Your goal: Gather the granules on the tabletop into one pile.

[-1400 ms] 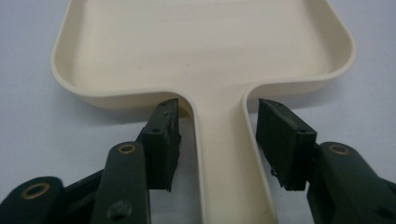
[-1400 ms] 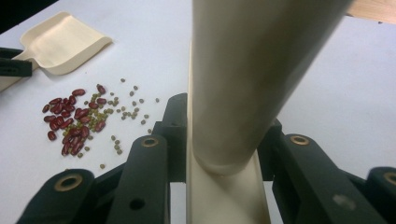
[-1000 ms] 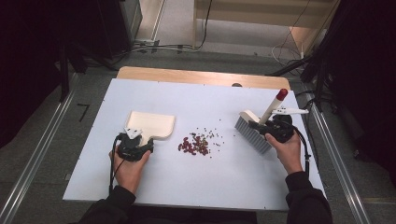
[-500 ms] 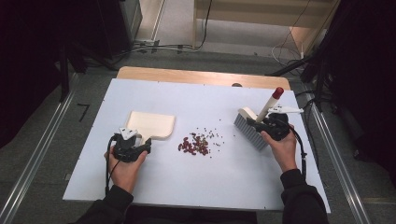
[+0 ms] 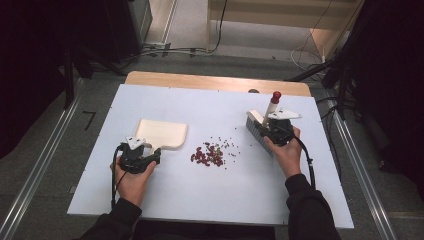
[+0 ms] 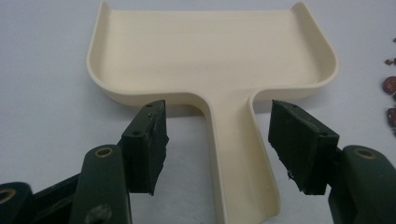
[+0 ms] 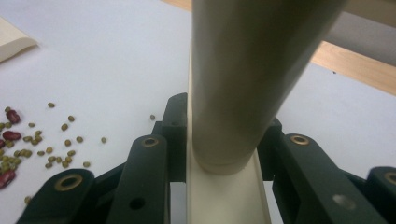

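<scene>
White bench (image 5: 165,200), wooden strip along far edge; grey floor, cables beyond. Left gripper (image 6: 219,144) jaws just opening, straddling cream plastic dustpan (image 6: 210,56) handle near left edge, untouched. Right gripper (image 7: 224,154) clamped on cream brush (image 7: 243,70) handle; bristles hidden. Scattered beans (image 5: 210,154) mid-bench.

Cream dustpan (image 5: 161,134), cream brush (image 5: 260,125) with a red handle tip, dark red and green beans (image 5: 210,154), white bench (image 5: 220,190).

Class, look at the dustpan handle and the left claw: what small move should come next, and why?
Probably close the left claw on the dustpan handle. Its jaws have just been opening and stand either side of the handle without touching, while the right claw already grips the brush near the beans.
</scene>
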Tool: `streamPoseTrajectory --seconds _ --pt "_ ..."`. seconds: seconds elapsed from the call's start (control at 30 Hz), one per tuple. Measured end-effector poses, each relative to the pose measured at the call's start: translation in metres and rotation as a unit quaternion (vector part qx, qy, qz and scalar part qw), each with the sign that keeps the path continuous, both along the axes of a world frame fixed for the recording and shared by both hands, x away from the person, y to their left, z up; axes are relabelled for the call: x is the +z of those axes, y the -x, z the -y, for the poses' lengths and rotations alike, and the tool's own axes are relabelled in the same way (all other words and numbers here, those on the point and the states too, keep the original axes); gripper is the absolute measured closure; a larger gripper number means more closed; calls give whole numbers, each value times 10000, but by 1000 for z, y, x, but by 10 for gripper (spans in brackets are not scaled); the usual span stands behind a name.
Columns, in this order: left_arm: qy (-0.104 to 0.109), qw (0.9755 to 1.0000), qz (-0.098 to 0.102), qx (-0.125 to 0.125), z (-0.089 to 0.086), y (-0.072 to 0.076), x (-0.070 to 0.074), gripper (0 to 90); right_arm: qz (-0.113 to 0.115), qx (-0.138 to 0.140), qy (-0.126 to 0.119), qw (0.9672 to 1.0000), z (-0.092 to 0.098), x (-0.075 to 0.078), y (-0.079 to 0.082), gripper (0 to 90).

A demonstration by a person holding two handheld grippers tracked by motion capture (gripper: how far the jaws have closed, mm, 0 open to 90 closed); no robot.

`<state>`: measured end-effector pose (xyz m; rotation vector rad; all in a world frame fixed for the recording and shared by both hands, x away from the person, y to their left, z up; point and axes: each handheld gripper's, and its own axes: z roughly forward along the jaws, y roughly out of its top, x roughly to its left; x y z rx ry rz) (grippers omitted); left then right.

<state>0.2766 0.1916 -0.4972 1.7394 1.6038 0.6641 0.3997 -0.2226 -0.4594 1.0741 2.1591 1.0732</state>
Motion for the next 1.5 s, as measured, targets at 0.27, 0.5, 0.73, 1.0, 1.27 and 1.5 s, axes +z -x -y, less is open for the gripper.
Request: streamPoseTrajectory --seconds 0.27,0.5,0.73,1.0,1.27,1.5 --pt "30 10000 28 20 -1 0 0 387 189 165 321 9992 -28 -2 2 643" --pt "50 10000 36 39 -3 0 1 387 347 370 488 9975 -48 -4 8 643" --pt "49 10000 36 33 -3 0 1 386 421 658 543 9955 -64 -5 15 643" --pt "53 10000 59 25 -4 1 2 386 458 970 636 9922 -85 -6 28 644" --pt "53 10000 62 34 -5 1 2 387 483 1278 626 9886 -102 -7 39 644" --pt "65 9999 70 35 -5 2 3 386 504 1556 601 9847 -110 -8 46 644"
